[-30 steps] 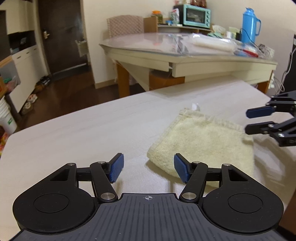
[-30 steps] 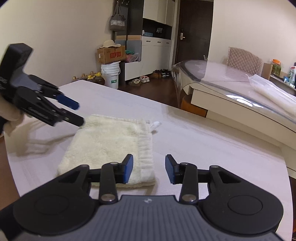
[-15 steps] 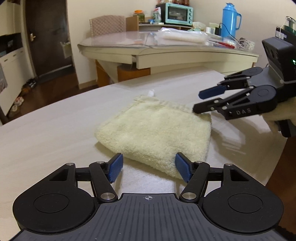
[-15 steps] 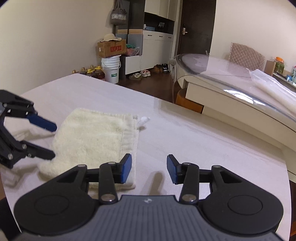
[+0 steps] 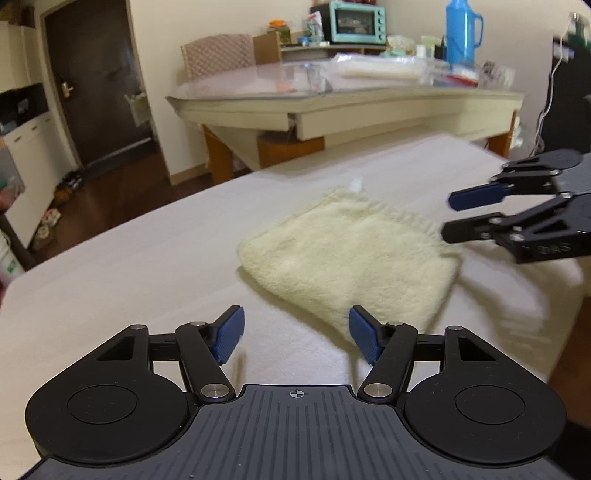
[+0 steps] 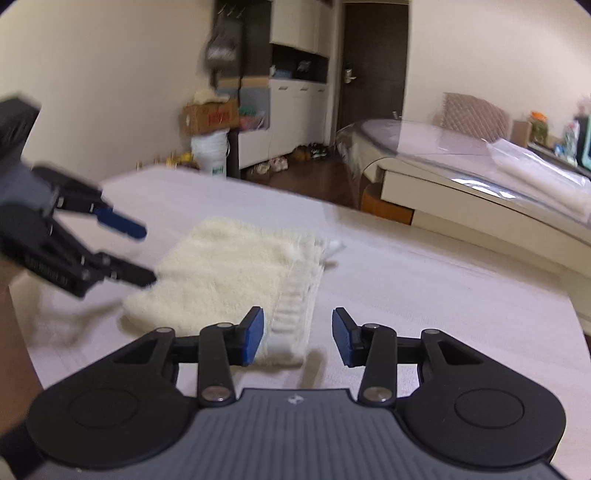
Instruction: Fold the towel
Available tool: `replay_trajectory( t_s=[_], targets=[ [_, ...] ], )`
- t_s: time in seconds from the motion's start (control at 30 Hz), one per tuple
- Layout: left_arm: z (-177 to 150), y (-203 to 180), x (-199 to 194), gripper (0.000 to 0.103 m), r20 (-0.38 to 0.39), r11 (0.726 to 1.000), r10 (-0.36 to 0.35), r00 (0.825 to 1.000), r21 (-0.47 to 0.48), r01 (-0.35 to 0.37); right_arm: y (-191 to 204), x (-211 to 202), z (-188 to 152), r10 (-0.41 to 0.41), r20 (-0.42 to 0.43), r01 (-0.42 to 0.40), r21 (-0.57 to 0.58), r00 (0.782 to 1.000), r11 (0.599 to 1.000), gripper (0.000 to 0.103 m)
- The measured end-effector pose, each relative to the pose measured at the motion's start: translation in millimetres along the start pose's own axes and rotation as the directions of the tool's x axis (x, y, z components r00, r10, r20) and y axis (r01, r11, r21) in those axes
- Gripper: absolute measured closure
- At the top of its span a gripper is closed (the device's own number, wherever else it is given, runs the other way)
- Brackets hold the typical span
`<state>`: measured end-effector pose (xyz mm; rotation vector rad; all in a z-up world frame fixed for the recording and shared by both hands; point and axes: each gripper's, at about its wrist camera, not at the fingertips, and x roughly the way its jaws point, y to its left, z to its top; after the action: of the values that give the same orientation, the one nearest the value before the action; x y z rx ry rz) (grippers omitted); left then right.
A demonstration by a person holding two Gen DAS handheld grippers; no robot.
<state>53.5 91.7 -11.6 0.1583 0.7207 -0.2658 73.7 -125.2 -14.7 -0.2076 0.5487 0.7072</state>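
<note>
A cream towel [image 5: 351,258], folded into a small square, lies flat on the white table [image 5: 147,277]. My left gripper [image 5: 295,328] hovers just before its near folded edge. Its jaws are closing, with only bare table between them, and the towel's corner lies behind the right pad. The right gripper [image 5: 448,218] hangs open at the towel's right side. In the right wrist view the towel's [image 6: 229,273] hemmed corner lies between the right gripper's [image 6: 297,332] blue pads, untouched. The left gripper [image 6: 147,254] shows at the towel's far left edge.
A second table [image 5: 369,107] with a glass top stands behind, carrying plastic bags, a blue flask [image 5: 461,31] and a teal oven [image 5: 358,20]. The white table's edge [image 6: 576,321] runs close on the right. Dark floor, cabinets, a bucket and a door lie beyond.
The right gripper has shifted so that the towel's hemmed corner now sits between its fingers. In the left wrist view it has drawn back to the right. The towel lies still.
</note>
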Motion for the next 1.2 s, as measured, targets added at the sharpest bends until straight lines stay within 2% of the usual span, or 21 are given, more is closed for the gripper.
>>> replay_trajectory(
  t_s=[0.1, 0.3, 0.53, 0.67, 0.97, 1.07, 1.13, 1.2],
  targets=[
    [-5, -16, -7, 0.036, 0.01, 0.999, -0.032, 0.999, 0.019, 0.032, -12, 0, 4, -0.036, -0.002, 0.036, -0.001, 0.999, 0.999, 0.056],
    [-12, -21, 3, 0.034, -0.006, 0.998, 0.013, 1.0, 0.058, -0.013, -14, 15, 2, -0.056, -0.056, 0.054, -0.043, 0.997, 0.998, 0.055],
    [-16, 3, 0, 0.034, -0.02, 0.999, 0.045, 0.999, 0.024, -0.045, 6, 14, -6, -0.023, -0.055, 0.021, -0.038, 0.998, 0.999, 0.055],
    [-20, 3, 0, 0.034, -0.026, 0.999, 0.043, 0.999, 0.017, -0.043, 8, 15, -5, -0.031, -0.053, 0.029, -0.042, 0.998, 0.999, 0.055],
    [-26, 0, -1, 0.032, -0.024, 0.997, 0.064, 0.998, -0.05, -0.065, 12, -7, -17, -0.054, -0.017, 0.054, 0.041, 0.998, 0.998, 0.05],
    [-27, -2, -1, 0.023, -0.028, 0.994, 0.085, 0.996, -0.061, -0.087, 13, -12, -22, -0.065, -0.007, 0.066, 0.07, 0.998, 0.995, 0.043],
    [-28, -4, -1, 0.012, -0.028, 0.992, 0.102, 0.994, -0.071, -0.104, 14, -12, -21, -0.068, -0.001, 0.068, 0.072, 0.998, 0.995, 0.028],
    [-31, -5, -2, 0.011, -0.028, 0.992, 0.093, 0.995, -0.085, -0.095, 17, -16, -20, -0.076, 0.018, 0.075, 0.07, 0.997, 0.995, 0.022]
  ],
)
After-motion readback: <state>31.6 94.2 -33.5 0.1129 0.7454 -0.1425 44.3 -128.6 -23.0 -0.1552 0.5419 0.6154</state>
